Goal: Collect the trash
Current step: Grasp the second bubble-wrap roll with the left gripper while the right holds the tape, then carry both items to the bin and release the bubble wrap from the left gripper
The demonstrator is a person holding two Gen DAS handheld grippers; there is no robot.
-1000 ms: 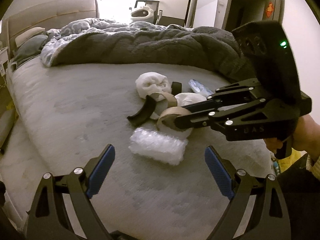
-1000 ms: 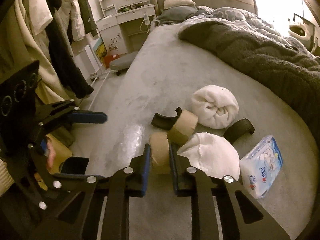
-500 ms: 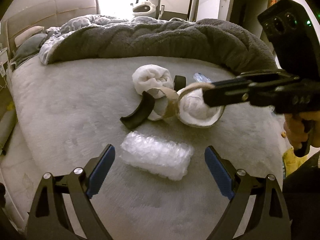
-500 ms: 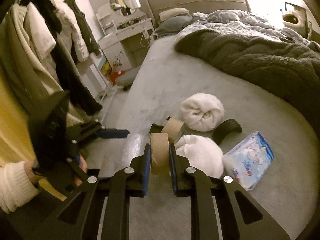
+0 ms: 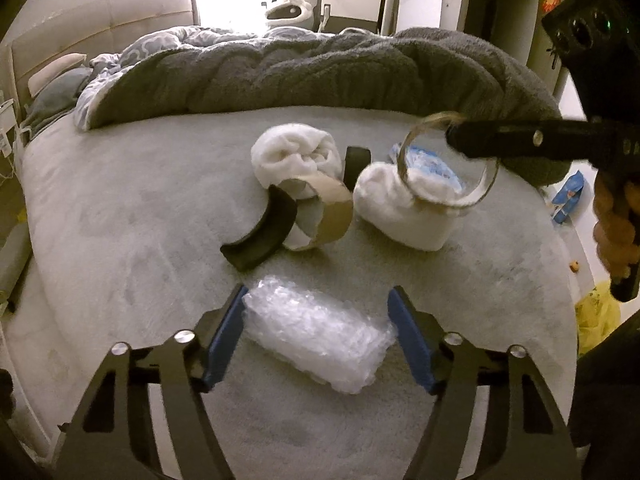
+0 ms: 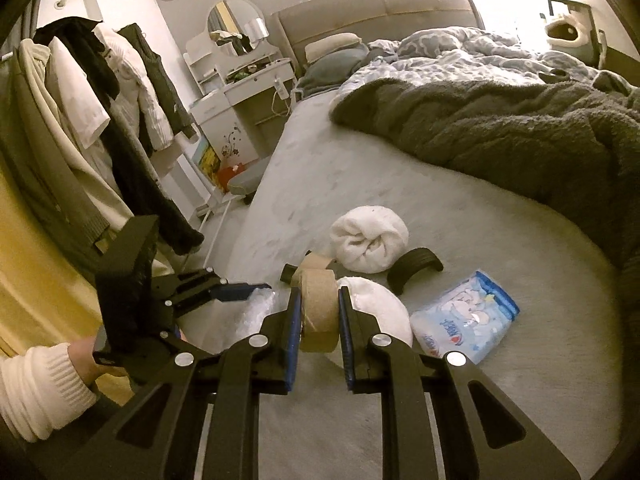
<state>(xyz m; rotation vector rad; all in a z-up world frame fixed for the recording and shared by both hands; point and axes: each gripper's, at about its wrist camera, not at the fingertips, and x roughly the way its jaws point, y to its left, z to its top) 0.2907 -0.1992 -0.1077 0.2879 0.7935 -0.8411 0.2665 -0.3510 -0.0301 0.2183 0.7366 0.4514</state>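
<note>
Now the right hand-held gripper (image 6: 319, 312) clamps a tan cardboard ring (image 6: 318, 308); left jaws closing around crinkly bubble wrap (image 5: 316, 338).

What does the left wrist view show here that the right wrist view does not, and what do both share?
Only the left wrist view: a yellow bag past the bed's edge and the doorway. Only the right wrist view: hanging clothes, the dressing table, a white sleeve. Both: bubble wrap between the closing left gripper, which has not clamped it yet; the cardboard ring in the shut right gripper; two white bundles; the tissue pack.
</note>
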